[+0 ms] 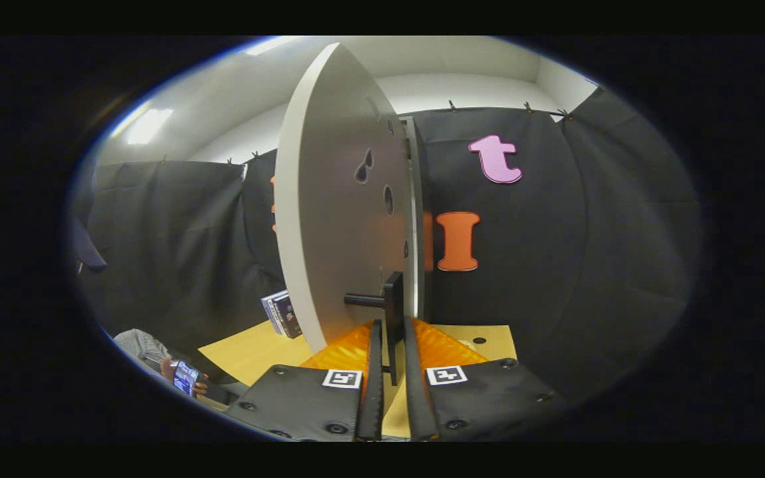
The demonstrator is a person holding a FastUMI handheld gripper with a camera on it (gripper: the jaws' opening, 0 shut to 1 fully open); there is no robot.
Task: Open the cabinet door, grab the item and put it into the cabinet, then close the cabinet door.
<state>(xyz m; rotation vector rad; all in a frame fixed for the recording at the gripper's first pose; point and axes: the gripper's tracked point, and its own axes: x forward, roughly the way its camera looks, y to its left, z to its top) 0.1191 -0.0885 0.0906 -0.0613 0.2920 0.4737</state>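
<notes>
White door stands open, seen nearly edge-on, its dark handle caught between the fingers of the claw, which pinches it. Cabinet inside hidden behind door. Box, the item, stands on yellow tabletop left of door, partly cut off by it. A hand holding a phone shows far left, blurry.
</notes>
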